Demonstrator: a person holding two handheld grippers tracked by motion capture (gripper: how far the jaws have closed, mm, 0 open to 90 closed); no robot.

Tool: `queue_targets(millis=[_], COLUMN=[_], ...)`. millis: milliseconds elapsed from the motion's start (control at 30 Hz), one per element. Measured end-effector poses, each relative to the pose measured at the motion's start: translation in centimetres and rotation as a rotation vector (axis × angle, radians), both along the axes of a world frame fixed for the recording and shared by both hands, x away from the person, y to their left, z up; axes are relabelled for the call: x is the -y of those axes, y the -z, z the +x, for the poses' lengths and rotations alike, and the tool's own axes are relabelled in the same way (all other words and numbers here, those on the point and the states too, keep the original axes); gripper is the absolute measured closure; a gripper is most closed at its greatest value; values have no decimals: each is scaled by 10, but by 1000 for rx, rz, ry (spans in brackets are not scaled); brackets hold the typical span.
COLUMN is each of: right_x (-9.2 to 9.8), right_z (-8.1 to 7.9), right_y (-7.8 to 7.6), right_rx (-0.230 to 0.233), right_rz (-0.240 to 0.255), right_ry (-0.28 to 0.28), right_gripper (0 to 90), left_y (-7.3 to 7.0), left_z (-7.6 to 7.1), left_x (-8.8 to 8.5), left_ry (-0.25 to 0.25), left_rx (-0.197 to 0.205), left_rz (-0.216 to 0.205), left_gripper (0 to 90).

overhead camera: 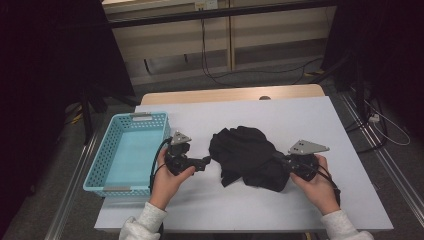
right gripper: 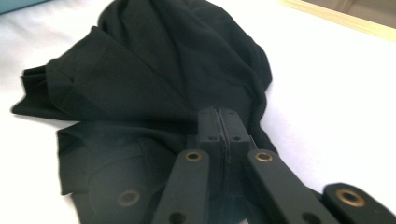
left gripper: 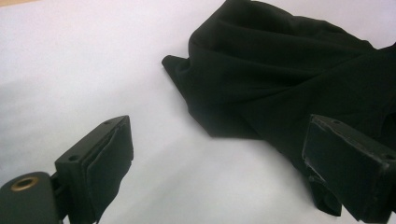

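Note:
A crumpled black cloth (overhead camera: 245,150) lies in the middle of the white table (overhead camera: 300,115). My right gripper (overhead camera: 281,161) is at the cloth's right edge, held level. In the right gripper view its jaws are pressed together (right gripper: 218,115) with a fold of the black cloth (right gripper: 154,70) pinched between them. My left gripper (overhead camera: 206,161) rests just left of the cloth, pointing toward it. In the left gripper view its jaws stand wide apart (left gripper: 219,133) with bare table between them, and the black cloth (left gripper: 261,79) lies a little ahead, reaching behind the right-hand jaw.
An empty turquoise plastic basket (overhead camera: 95,165) stands at the table's left edge, close to my left hand. The wooden table border (overhead camera: 225,94) runs along the far side. Dark stands and cables lie on the floor beyond.

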State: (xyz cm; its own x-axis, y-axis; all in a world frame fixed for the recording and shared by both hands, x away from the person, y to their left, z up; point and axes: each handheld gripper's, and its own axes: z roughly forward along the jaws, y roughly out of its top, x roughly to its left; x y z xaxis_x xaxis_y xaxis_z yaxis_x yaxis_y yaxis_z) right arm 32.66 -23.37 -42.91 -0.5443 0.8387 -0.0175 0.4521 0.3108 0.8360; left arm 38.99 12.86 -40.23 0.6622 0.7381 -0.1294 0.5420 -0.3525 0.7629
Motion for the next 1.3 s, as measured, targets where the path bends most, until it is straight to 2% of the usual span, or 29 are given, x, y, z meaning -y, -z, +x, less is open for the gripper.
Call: queue_targets(millis=[67,167,267,400,533,600,667,700,767,833,967,1033,1167,1233,1300], right_x=[3,15,24,26,21,16,10,6,-2,-10,-26,-33,-49,-57,-65], right_z=[1,2,2,1,1,1,1,2,2,1,1,1,-1,-1,-1], right_y=[-2,-4,-5,-5,-5,-6,-6,-6,-5,-4,-3,-3,-3,0,4], right_rx=[3,15,16,19,20,16,19,16,0,0,-3,-3,3,-26,-35], right_rz=[-15,36,56,56,47,41,15,3,17,6,18,26,35,35,14], right_ry=[18,42,58,55,29,9,-10,-20,-46,-66,-114,-133,-182,-217,-238], right_gripper=[900,900,900,900,885,818,656,623,552,516,469,409,346,332,323], left_y=[0,0,-1,-1,-1,-1,0,0,0,0,1,0,-1,0,1], left_z=[0,0,0,0,0,0,0,0,0,0,2,2,1,1,1], left_x=[-1,-2,-5,-5,-5,-5,-5,-5,-5,-5,-7,-7,-6,-6,-7], left_ry=[-3,-3,-11,-11,-11,-14,-12,-11,-9,-6,-12,-12,-9,-10,-11], left_rx=[2,5,8,6,7,4,5,2,3,1,-1,-1,4,1,-4], left_rz=[2,4,1,-2,4,-1,4,4,3,0,-3,-5,-7,-8,-9], left_gripper=[86,85,86,85,85,85,85,85,85,85,86,85,85,85,85])
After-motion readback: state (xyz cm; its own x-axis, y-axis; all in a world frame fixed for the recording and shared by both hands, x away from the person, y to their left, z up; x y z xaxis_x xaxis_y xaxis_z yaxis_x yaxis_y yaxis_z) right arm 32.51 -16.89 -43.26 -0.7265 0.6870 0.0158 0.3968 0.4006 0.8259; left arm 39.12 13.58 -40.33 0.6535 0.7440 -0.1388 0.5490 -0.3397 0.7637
